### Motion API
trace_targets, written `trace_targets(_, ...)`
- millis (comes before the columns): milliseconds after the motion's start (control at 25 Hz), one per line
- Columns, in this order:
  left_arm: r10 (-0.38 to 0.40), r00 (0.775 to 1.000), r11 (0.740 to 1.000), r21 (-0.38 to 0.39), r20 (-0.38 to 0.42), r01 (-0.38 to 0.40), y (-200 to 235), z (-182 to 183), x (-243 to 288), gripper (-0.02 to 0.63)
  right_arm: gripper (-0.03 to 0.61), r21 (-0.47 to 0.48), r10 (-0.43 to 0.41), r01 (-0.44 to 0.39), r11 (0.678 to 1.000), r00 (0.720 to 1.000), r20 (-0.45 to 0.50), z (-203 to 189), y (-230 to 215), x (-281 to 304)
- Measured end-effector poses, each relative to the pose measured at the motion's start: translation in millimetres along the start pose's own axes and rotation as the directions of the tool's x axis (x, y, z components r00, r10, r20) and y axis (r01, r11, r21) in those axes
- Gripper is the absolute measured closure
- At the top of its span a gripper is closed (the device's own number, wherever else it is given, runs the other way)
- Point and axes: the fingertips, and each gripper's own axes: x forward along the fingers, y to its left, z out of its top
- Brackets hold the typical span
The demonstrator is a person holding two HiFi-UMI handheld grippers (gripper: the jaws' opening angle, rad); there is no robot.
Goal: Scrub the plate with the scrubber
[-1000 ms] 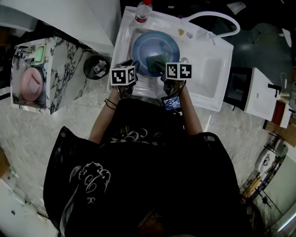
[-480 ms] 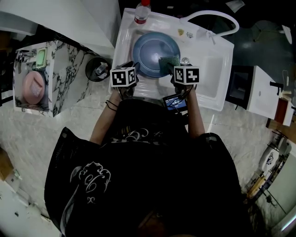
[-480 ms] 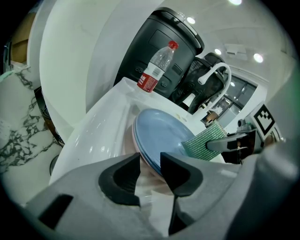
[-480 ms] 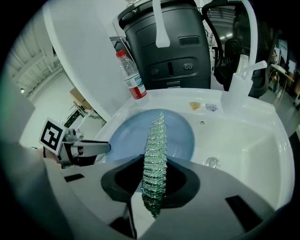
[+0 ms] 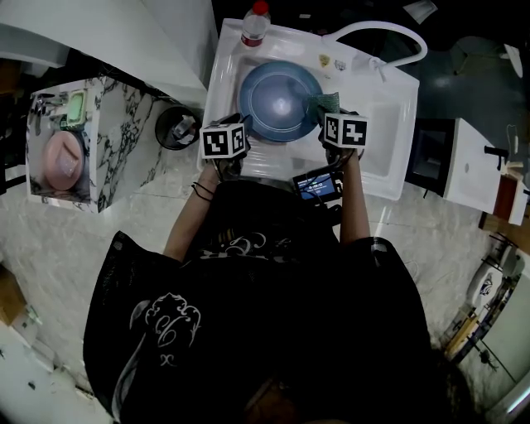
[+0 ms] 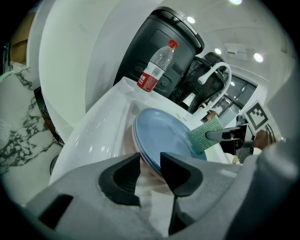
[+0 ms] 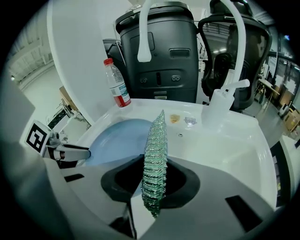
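A blue plate (image 5: 280, 99) lies in the white sink (image 5: 228, 58), tilted up at its near-left edge. My left gripper (image 5: 236, 122) is shut on that near-left rim; the rim sits between the jaws (image 6: 150, 171), with a pink underside showing beneath. My right gripper (image 5: 331, 112) is shut on a green scrubber (image 5: 325, 103), which hangs at the plate's right edge. In the right gripper view the scrubber (image 7: 156, 164) stands upright between the jaws, with the plate (image 7: 117, 138) to its left. The left gripper view shows the scrubber (image 6: 205, 135) touching the plate's far rim.
A water bottle (image 5: 254, 23) stands at the sink's back left corner. A curved white faucet (image 5: 377, 33) arches over the back right. A second basin (image 5: 377, 124) lies to the right. A black bin (image 5: 175, 124) and a marble stand (image 5: 124, 132) are at the left.
My right gripper has carried the scrubber rightward, from the plate's middle to its right edge. My left gripper has kept its hold on the rim.
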Motion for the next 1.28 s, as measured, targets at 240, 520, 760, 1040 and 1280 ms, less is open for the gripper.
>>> trace_targets(240,0.009,1.0,1.0,0.011,0.013,-0.009,0,2,-1,0.468,0.483,0.022,-0.024,0.023,1.0,0.999,0.049,5,1,-8)
trace_targets(520,-0.006,0.999,0.995,0.096,0.045,0.002,-2,3,-10,0.466,0.483,0.076,-0.002,-0.01,0.997,0.987,0.161,14,20,-33)
trace_targets(760,0.007,0.992,0.993,0.119,0.127,-0.023,5,27,-34,0.468,0.483,0.13,0.025,-0.056,0.99,0.973,0.229,10,39,-57)
trace_targets(1040,-0.072,0.967,0.979,0.205,0.244,0.022,-37,59,-57,0.468,0.483,0.123,0.054,-0.093,0.988,0.955,0.291,5,53,-81)
trace_targets(1280,-0.146,0.944,0.94,0.339,0.296,0.039,-99,63,-77,0.471,0.483,0.098,0.102,-0.142,0.985,0.938,0.332,-8,62,-103)
